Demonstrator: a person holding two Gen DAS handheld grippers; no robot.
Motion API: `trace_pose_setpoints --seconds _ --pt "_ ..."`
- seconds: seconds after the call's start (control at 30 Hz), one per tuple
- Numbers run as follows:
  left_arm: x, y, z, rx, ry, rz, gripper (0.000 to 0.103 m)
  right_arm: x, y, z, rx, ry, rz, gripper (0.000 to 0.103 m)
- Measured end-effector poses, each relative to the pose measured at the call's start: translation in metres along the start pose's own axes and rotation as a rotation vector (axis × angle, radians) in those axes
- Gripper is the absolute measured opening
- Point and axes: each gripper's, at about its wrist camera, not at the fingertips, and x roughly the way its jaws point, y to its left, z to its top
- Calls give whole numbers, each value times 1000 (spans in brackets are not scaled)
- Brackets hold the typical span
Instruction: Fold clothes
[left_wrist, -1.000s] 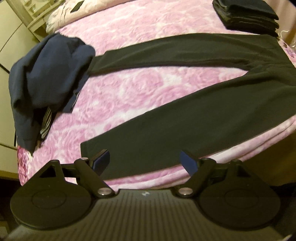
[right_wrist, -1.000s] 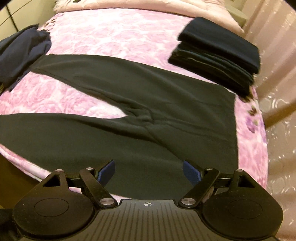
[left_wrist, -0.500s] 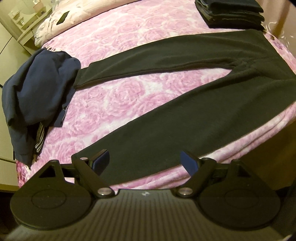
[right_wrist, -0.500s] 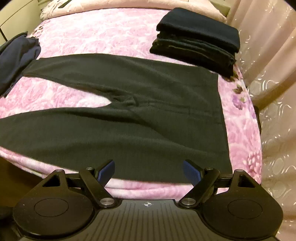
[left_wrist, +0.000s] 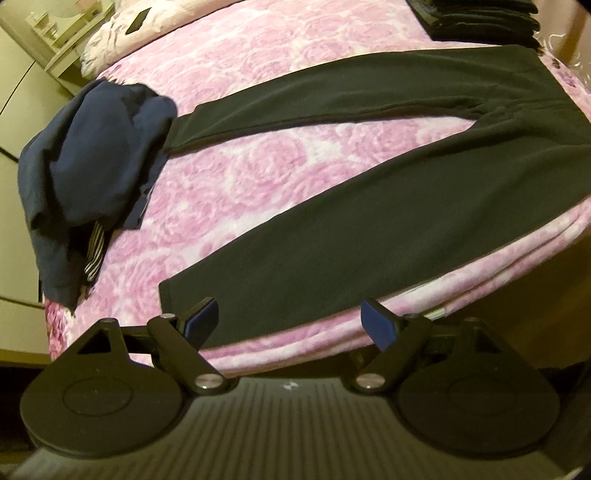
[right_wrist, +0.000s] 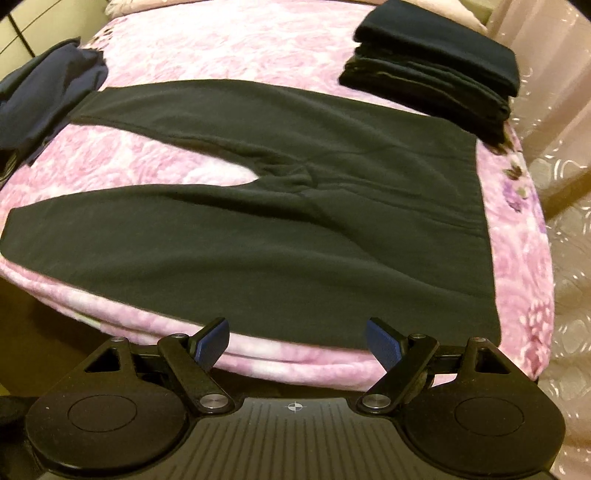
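Note:
A pair of dark trousers (left_wrist: 388, 206) (right_wrist: 295, 221) lies flat on a pink rose-patterned bed, legs spread apart toward the left and waist at the right. In the left wrist view my left gripper (left_wrist: 288, 321) hangs open above the near leg's cuff end, at the bed's front edge, with nothing between its blue pads. In the right wrist view my right gripper (right_wrist: 295, 341) stands open over the near edge of the trousers' hip part, also holding nothing. Neither gripper touches the cloth.
A crumpled navy garment (left_wrist: 92, 166) (right_wrist: 44, 96) lies at the bed's left end, over the far leg's cuff. A stack of folded dark clothes (right_wrist: 436, 77) (left_wrist: 480, 18) sits at the far right. The bed cover (left_wrist: 277, 48) drops off at the front. A curtain (right_wrist: 554, 110) hangs at the right.
Both views have shifted a little over the trousers; the right gripper has moved so that more of the bed's front edge and the waist shows. Both grippers stay open.

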Motion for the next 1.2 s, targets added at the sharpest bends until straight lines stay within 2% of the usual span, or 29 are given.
trace_pose_setpoints --seconds 0.87,1.03,1.2 --pt "4 13 -2 -50 7 4 82 4 10 15 -60 5 2 84" --pt "7 21 16 -67 -21 -15 81 -4 -8 22 -94 -36 7 84" --pt "17 38 61 -30 -66 -21 82 -1 -29 41 -139 -59 -7 84"
